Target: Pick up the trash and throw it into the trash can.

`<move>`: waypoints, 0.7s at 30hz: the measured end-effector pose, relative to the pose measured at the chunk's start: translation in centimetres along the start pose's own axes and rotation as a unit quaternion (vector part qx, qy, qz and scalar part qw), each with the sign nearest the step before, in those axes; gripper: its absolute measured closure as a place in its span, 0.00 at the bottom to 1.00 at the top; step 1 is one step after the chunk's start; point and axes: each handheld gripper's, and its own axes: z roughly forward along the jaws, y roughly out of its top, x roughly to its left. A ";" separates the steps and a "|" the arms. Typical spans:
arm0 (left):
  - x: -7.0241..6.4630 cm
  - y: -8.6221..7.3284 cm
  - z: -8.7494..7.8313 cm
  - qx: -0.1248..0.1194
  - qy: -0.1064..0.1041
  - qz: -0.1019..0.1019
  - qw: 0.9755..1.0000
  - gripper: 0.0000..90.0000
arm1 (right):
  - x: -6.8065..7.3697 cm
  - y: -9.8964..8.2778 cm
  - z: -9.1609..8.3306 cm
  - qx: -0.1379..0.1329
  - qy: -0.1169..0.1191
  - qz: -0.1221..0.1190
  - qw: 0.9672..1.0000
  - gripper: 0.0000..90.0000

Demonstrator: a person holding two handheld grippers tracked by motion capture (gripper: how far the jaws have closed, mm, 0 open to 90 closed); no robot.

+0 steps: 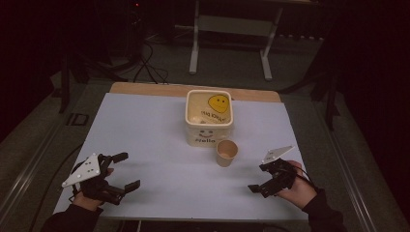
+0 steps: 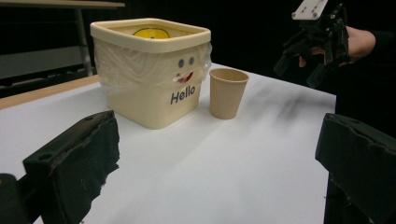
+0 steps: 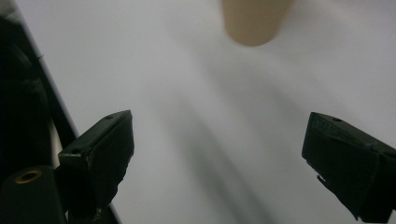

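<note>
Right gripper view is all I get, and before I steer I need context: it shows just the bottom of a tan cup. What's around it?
Observer: A cream bin stands just behind the cup.
Operator: Is the cup upright?
Observer: Yes, open mouth up, and it looks empty.
Operator: Where's the left gripper?
Observer: The left gripper is near the table's front left corner, jaws open, holding nothing.
</note>
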 end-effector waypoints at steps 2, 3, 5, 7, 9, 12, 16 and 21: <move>0.0 0.0 0.0 0.000 -0.002 0.000 1.000 0.00 | 0.0 0.2 0.1 0.005 -0.002 -0.006 1.000 0.10; 0.0 0.0 0.0 0.000 -0.002 0.000 1.000 0.00 | -0.1 0.5 0.2 0.019 0.002 -0.018 1.000 0.10; 0.0 0.0 0.0 0.000 -0.003 -0.001 1.000 0.00 | -0.3 0.8 0.4 0.033 0.009 -0.023 0.999 0.10; 0.0 0.0 0.0 0.000 -0.004 -0.003 1.000 0.00 | -0.5 1.1 0.4 0.039 0.014 -0.025 0.999 0.10; 0.0 0.0 0.0 0.001 -0.005 -0.003 1.000 0.00 | -0.8 1.5 0.4 0.042 0.014 -0.027 0.999 0.11; 0.0 0.0 0.1 0.001 -0.007 -0.003 1.000 0.00 | -1.0 1.9 0.4 0.050 0.014 -0.033 0.998 0.11; 0.0 0.0 0.1 0.003 -0.010 -0.004 1.000 0.00 | -1.5 2.8 0.4 0.061 0.024 -0.060 0.996 0.15; 0.0 0.0 0.1 0.003 -0.011 -0.004 1.000 0.00 | -1.9 3.9 0.5 0.078 0.027 -0.066 0.994 0.15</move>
